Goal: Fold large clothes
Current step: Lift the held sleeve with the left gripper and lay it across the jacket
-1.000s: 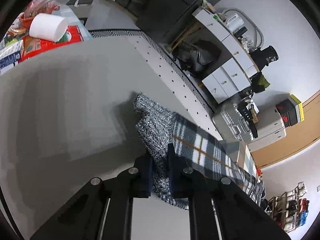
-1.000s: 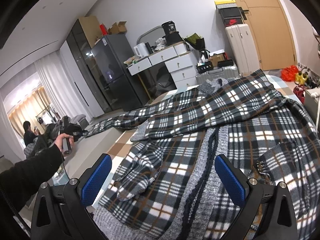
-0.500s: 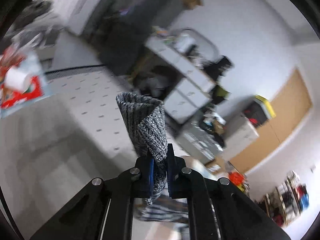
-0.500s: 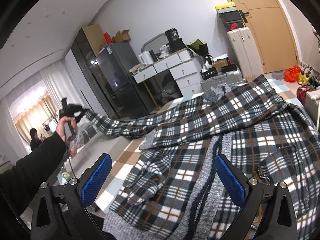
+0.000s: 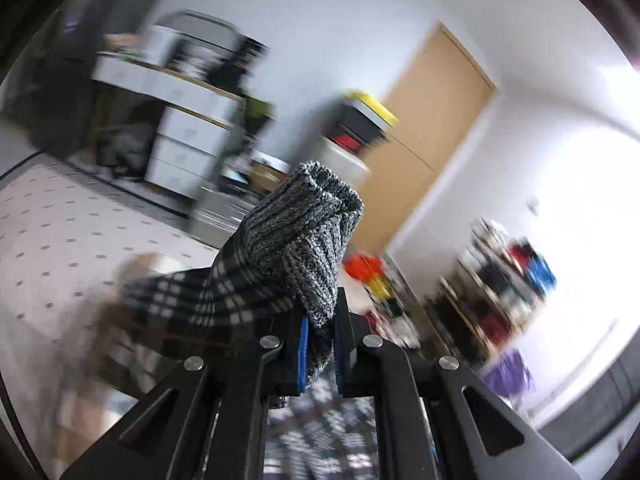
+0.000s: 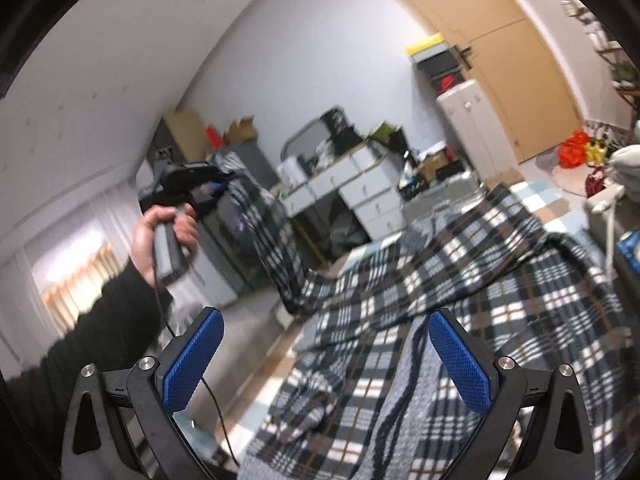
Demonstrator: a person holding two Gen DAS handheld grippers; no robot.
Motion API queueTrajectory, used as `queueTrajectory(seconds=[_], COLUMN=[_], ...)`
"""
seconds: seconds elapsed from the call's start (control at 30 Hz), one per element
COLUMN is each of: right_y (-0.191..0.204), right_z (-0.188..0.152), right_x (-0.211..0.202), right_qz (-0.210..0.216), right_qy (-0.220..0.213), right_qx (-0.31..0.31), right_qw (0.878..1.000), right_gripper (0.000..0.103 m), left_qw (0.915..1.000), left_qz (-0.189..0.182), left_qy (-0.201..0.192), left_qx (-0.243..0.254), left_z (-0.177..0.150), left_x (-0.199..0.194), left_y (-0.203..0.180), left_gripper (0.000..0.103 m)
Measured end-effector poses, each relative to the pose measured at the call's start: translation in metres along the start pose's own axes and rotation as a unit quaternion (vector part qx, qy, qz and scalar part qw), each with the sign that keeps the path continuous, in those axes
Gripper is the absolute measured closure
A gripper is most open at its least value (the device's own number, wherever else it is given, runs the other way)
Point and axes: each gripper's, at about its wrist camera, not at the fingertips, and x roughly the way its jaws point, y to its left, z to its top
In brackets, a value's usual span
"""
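- Claw on the left: pinched tight on the grey ribbed knit cuff of a sleeve, the blue pads pressing the fabric from both sides; the cuff bunches up above the fingers.
- Sleeve: seen from the right wrist camera, it hangs in a long drape from the raised left claw down to the rest of the garment.
- Plaid jacket: black, white and brown check with grey knit trim, spread wide over a bed-like surface whose pale checked cover shows at the far edge; what that surface is cannot be made out for certain.
- Person's left hand: gripping the handle of the left tool, black sleeve running down to the lower left corner.
- Claw on the right: fingers spread wide with nothing between them, held above the near part of the jacket, not touching it.
- Background: white drawer unit, wooden door and white suitcase along the far wall; the left wrist view is heavily blurred.
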Motion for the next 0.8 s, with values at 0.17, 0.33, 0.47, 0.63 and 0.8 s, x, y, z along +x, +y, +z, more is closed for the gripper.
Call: queueTrajectory(seconds=[0.17,0.33,0.47,0.63,0.8], right_y=[-0.025,-0.044,-0.051,-0.052,-0.045], right_z=[0.019,0.028,0.032,0.034,0.031], right_x=[-0.040,-0.067,-0.080,-0.080,-0.075], right_qz=[0.006,0.040,0.063,0.067,0.065], right_qy=[-0.071,-0.121,-0.149,-0.138,-0.122], right_qx=[0.047,0.094,0.114,0.114,0.104], right_qw=[0.996,0.987,0.980,0.982,0.985], right_gripper=[0.000,0.000,0.000,0.000,0.000], left_qw=[0.9943,0.9817,0.9673,0.9488,0.9549], left_qz=[-0.052,-0.065,-0.052,-0.025,-0.046], left_qy=[0.089,0.174,0.242,0.303,0.283], left_qx=[0.028,0.041,0.058,0.087,0.078], left_z=[-0.051,-0.118,-0.170,-0.202,-0.178], left_x=[0.073,0.140,0.179,0.189,0.156], left_y=[-0.055,-0.084,-0.081,-0.074,-0.050], left_gripper=[0.098,0.098,0.098,0.089,0.041])
